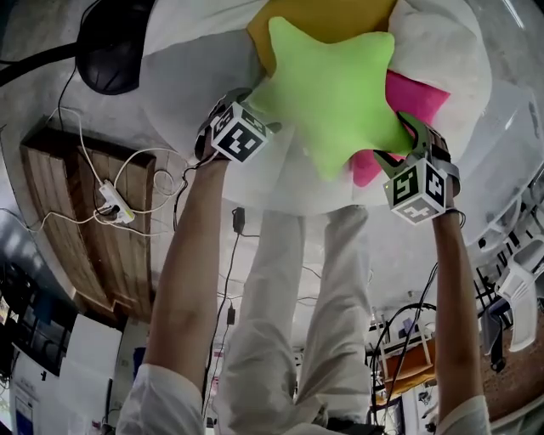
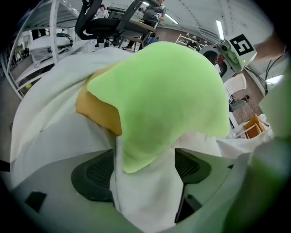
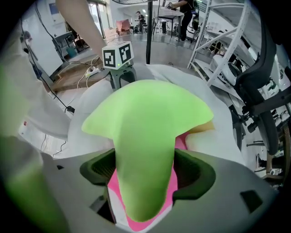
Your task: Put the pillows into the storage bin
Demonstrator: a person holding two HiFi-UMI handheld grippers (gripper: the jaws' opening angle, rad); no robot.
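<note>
Placing is in hand. The green star pillow [image 1: 336, 93] hangs just over the white storage bin [image 1: 183, 76], above the yellow pillow [image 1: 340, 17] and pink pillow [image 1: 416, 98] lying inside it. The left gripper [image 1: 259, 115] clamps one star arm and the right gripper [image 1: 402, 138] another. The next move looks to be settling the star into the bin, then letting go with both.

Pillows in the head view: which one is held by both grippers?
The green star pillow: left gripper and right gripper each clamp one of its arms. The orange pillow and pink pillow lie beneath it.
</note>
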